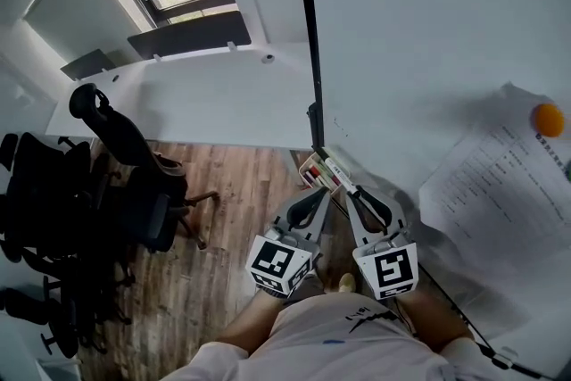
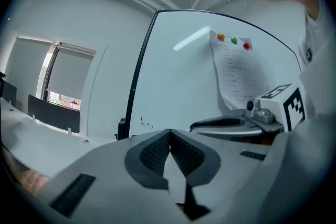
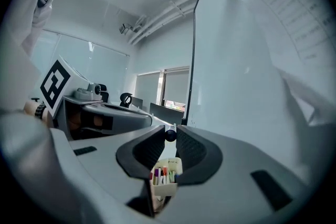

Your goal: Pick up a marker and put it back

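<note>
A white marker (image 1: 338, 171) with a dark end (image 3: 170, 135) is pinched between the fingertips of my right gripper (image 1: 353, 190), which is shut on it. It lies just over a small white marker holder (image 1: 313, 171) at the whiteboard's lower edge. The holder (image 3: 166, 177) shows below the jaws in the right gripper view, with several coloured markers standing in it. My left gripper (image 1: 322, 193) hovers beside the right one, a little left of the holder. Its jaws (image 2: 169, 134) are shut with nothing between them.
A whiteboard (image 1: 419, 40) with a black frame fills the right side. A printed sheet (image 1: 504, 183) hangs on it under an orange magnet (image 1: 548, 119). Black office chairs (image 1: 107, 192) stand on the wooden floor at left, by a long white desk (image 1: 178, 94).
</note>
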Motion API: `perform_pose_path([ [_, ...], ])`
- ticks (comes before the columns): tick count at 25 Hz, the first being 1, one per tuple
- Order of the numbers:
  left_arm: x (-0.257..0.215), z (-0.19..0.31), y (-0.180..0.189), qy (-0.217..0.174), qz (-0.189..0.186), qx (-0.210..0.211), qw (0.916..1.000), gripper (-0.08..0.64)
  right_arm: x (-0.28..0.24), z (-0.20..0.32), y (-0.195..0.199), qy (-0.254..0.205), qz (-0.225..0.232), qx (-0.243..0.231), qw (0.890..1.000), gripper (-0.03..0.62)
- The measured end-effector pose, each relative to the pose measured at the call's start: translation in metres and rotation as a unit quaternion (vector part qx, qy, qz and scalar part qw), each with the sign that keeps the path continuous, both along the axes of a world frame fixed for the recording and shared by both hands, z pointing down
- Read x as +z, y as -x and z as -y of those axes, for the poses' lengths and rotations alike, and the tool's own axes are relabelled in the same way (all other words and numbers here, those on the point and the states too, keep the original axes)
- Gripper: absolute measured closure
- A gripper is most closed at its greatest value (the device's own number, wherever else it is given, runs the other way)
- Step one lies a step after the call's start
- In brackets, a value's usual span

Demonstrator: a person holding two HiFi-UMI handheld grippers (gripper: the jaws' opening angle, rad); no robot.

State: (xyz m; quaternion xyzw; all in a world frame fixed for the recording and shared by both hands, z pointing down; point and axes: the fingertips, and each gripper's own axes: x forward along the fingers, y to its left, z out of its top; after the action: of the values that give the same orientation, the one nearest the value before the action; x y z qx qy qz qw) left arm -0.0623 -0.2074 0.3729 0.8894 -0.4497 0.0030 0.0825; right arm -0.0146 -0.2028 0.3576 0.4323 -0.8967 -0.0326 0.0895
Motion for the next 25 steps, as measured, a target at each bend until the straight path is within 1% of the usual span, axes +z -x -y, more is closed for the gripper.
perform_pose_path([
  [5,-0.019,-0.006,-0.005,-0.017,-0.002,-0.007,0.9998,0.549,-0.016,-0.009,-0.004,-0.011,0.001,-0.007,1.000,0.518],
  [9,-0.029,-0.008,-0.006,-0.033,0.012,-0.019,0.9992,0.549,-0.020,-0.011,-0.008,-0.015,0.000,-0.010,1.000,0.518],
  [11,-0.031,-0.009,-0.006,-0.036,0.016,-0.019,0.9990,0.549,-0.019,-0.013,-0.008,-0.015,0.000,-0.010,1.000,0.518],
  [13,-0.031,-0.009,-0.008,-0.032,0.005,-0.012,0.9994,0.549,-0.017,-0.013,-0.008,-0.012,0.002,-0.011,1.000,0.518],
  [16,-0.028,-0.007,-0.010,-0.016,-0.010,-0.012,0.9998,0.549,-0.015,-0.011,-0.013,-0.006,0.006,-0.005,1.000,0.518],
  [20,-0.024,-0.001,-0.002,-0.011,-0.004,-0.017,0.9998,0.549,-0.014,-0.008,-0.009,-0.002,0.002,-0.001,1.000,0.518],
  [25,-0.010,0.007,0.005,0.000,-0.006,-0.025,0.9997,0.549,-0.001,-0.004,-0.008,0.009,-0.003,0.007,1.000,0.518],
])
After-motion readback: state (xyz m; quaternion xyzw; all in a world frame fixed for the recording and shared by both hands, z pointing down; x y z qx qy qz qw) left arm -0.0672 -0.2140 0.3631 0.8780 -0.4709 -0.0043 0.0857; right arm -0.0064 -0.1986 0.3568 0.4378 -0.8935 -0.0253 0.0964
